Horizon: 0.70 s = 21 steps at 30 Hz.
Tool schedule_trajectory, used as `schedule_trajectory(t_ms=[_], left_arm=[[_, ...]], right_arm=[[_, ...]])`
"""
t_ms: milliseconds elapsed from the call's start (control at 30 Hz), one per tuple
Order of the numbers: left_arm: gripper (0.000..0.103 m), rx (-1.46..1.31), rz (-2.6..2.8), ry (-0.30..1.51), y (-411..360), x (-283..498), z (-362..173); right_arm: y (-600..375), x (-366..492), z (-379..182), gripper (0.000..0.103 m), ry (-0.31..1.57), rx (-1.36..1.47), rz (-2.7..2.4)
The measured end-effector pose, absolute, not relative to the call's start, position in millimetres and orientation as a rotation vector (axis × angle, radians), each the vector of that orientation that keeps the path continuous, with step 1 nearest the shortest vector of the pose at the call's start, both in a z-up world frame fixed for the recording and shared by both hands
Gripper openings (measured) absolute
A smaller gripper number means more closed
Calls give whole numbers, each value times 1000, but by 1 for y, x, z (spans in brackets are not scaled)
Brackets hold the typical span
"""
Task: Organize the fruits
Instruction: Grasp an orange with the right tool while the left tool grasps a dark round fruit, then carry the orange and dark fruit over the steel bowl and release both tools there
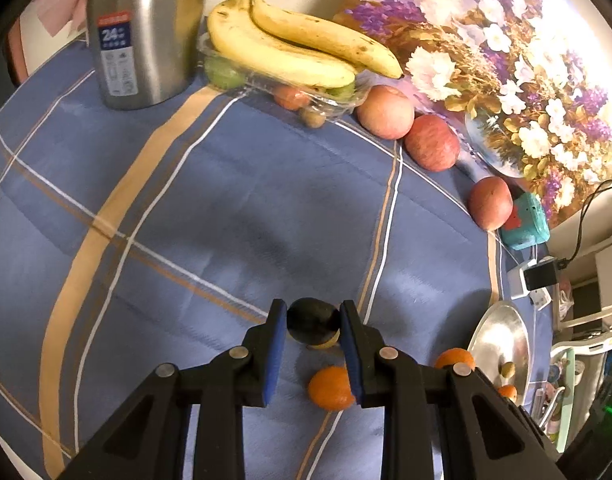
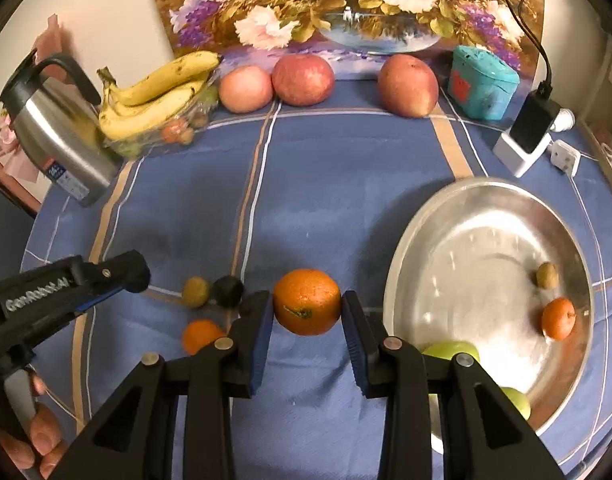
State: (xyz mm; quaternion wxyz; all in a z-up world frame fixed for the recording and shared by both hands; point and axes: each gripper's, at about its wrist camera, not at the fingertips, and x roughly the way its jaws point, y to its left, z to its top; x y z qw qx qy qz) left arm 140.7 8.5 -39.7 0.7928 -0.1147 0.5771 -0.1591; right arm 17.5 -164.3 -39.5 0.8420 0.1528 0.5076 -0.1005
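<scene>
My right gripper (image 2: 307, 308) is shut on an orange (image 2: 307, 301) and holds it just left of the metal bowl (image 2: 486, 200). The bowl holds a small orange (image 2: 558, 318), a kiwi (image 2: 546, 275) and green apples (image 2: 452, 352). My left gripper (image 1: 313, 320) stands around a dark fruit (image 1: 312, 319); its pads look close to it, contact unclear. A kiwi (image 2: 195, 291), the dark fruit (image 2: 227, 290) and another orange (image 2: 201, 336) lie on the blue cloth. The left gripper also shows in the right wrist view (image 2: 117, 280).
Three apples (image 2: 303, 79) line the back by a flower painting. Bananas (image 2: 157, 96) lie on a clear tray of small fruit. A steel thermos (image 2: 53, 132) stands back left. A teal box (image 2: 482, 82) and a charger (image 2: 530, 132) stand back right.
</scene>
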Motion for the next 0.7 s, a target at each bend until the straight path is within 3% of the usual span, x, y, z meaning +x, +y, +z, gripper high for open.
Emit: schedule_trajectory(t_ms=[700], left_arm=[[29,-196,-387,1184,-44,141,-21]], right_arm=[[-220,6,-22,36,1003,370,-328]])
